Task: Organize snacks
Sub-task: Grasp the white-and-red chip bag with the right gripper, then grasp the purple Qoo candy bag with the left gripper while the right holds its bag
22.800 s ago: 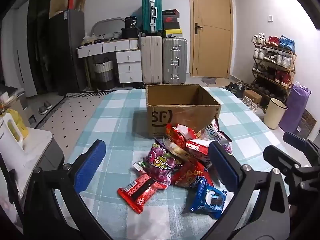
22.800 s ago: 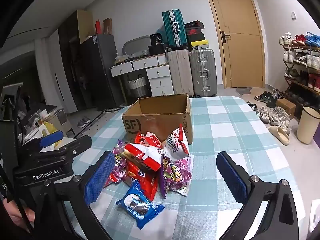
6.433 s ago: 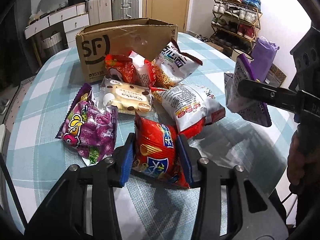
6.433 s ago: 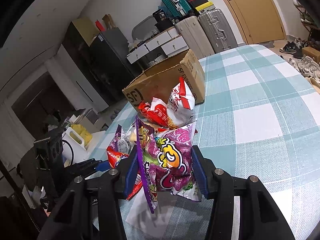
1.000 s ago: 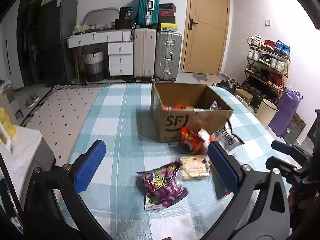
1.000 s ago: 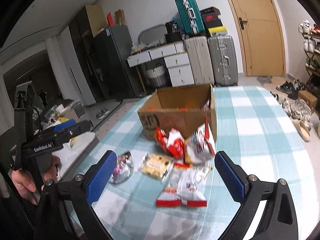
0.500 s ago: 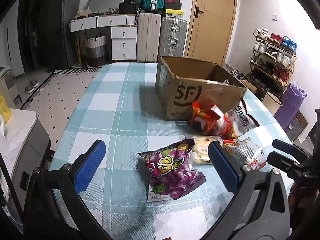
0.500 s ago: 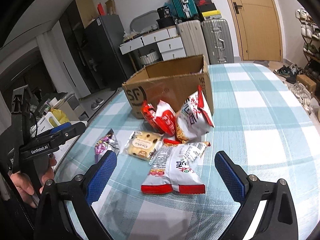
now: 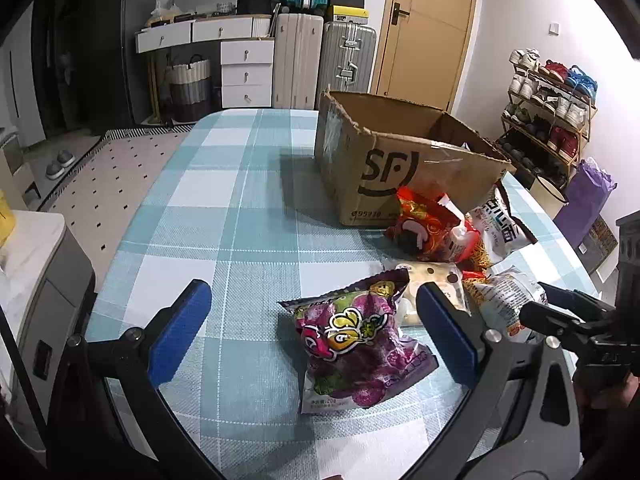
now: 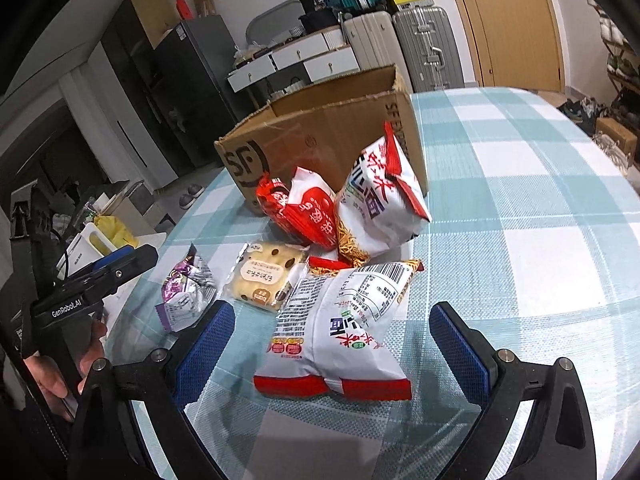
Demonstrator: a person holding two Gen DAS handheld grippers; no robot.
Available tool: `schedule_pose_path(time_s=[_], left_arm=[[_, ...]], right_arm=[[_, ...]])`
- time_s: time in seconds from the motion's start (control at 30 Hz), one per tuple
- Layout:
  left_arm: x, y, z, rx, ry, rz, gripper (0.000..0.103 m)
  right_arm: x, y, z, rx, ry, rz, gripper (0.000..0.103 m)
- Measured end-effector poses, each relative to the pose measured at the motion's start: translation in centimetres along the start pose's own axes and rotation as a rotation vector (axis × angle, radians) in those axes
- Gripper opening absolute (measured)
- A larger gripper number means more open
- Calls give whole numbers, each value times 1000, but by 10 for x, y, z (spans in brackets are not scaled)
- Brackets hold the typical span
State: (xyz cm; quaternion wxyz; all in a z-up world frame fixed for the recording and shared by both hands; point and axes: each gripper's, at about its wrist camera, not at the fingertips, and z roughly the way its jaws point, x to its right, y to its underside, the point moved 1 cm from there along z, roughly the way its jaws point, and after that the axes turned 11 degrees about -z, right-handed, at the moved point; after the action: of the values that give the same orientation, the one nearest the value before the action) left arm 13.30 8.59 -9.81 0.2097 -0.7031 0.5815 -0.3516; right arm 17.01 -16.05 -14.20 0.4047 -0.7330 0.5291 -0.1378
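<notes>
Table w/ teal-check cloth: open SF cardboard box at far side, contents mostly hidden; red snack bag and white noodle bag lean on its front, bun packet just in front of them. Left gripper: jaws wide apart, nothing held, low over the cloth w/ purple candy bag lying between pads nearer the right one. Right gripper: jaws also wide, empty, straddling a 2nd white noodle bag lying flat, barcode side up; hand on left tool's grip at frame edge.
</notes>
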Motion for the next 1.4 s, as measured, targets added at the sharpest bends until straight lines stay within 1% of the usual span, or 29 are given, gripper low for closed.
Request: schedule_pose_path(time_s=[0.27, 0.33, 0.37, 0.4, 0.43, 0.47, 0.5, 0.53, 0.63, 0.83, 1.03, 1.17, 1.4], left_arm=[[-4, 0, 13, -24, 5, 1, 102], [-5, 1, 14, -25, 5, 4, 102], [-5, 0, 15, -27, 6, 5, 102], [-6, 1, 15, -29, 4, 5, 102], [-7, 1, 15, -29, 2, 2, 102], [-9, 1, 16, -30, 3, -2, 102], [-10, 1, 16, -31, 2, -6, 102], [-11, 1, 16, -33, 1, -9, 102], [-14, 3, 15, -37, -5, -13, 102], [-17, 7, 10, -42, -12, -6, 102], [-15, 10, 12, -73, -3, -11, 102], [-14, 12, 15, -95, 2, -19, 102], [-7, 16, 25, -137, 14, -14, 102]], right_arm=[[5, 0, 19, -45, -10, 23, 100], [5, -1, 23, -56, -12, 31, 98], [5, -1, 23, -53, -16, 29, 93], [5, -1, 24, -55, -36, 29, 80], [4, -2, 25, -58, -34, 27, 77], [4, -2, 25, -60, -30, 22, 69], [4, -3, 26, -70, -38, 17, 58], [4, -2, 26, -68, -38, 15, 57], [4, -1, 24, -69, -50, 12, 49], [-2, 1, 15, -34, -53, -19, 47], [-1, 3, 4, -4, -60, -11, 47], [-4, 5, -4, 19, -83, -26, 47], [-1, 8, -12, 36, -93, -10, 47]])
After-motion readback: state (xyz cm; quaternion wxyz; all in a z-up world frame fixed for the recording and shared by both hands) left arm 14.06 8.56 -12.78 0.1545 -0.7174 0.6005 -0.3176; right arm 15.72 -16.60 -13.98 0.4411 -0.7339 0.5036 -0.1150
